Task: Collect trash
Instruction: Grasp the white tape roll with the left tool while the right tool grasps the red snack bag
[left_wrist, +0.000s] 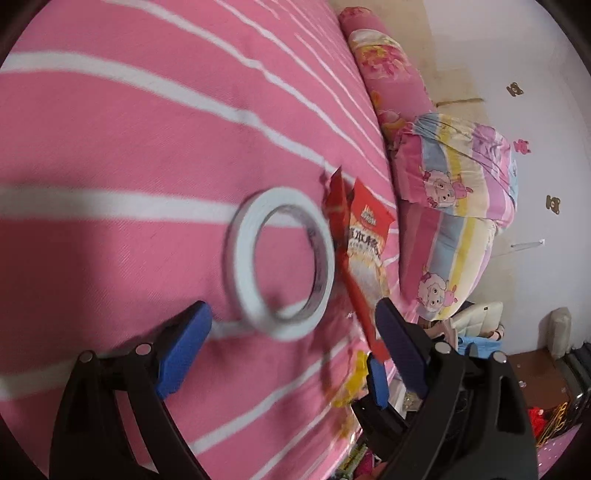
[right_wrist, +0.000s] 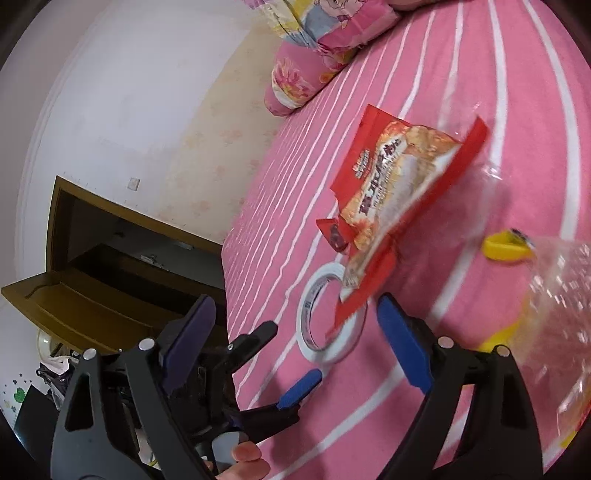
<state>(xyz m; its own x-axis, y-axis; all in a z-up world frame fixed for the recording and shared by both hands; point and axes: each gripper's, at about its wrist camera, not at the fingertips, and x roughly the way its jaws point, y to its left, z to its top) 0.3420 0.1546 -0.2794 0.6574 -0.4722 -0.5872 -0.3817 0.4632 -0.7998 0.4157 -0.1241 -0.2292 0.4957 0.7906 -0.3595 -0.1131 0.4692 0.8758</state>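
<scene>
Pink striped bed (left_wrist: 129, 147) bearing the trash. Left gripper (left_wrist: 291, 347), lower frame, jaws wide apart and holding nothing; a white tape roll (left_wrist: 280, 262) lies just ahead of its fingers, overlapped at right by a red snack wrapper (left_wrist: 364, 258). Patterned pillows (left_wrist: 454, 206) fill the right of the frame. Right gripper (right_wrist: 295, 332), jaws likewise wide and empty; in its view the red snack wrapper (right_wrist: 391, 195) sits at centre, partly covering the tape roll (right_wrist: 325, 332). A crumpled clear plastic bag (right_wrist: 557, 314) and a yellow scrap (right_wrist: 506, 251) lie at right. The left gripper (right_wrist: 284, 365) intrudes at lower centre.
</scene>
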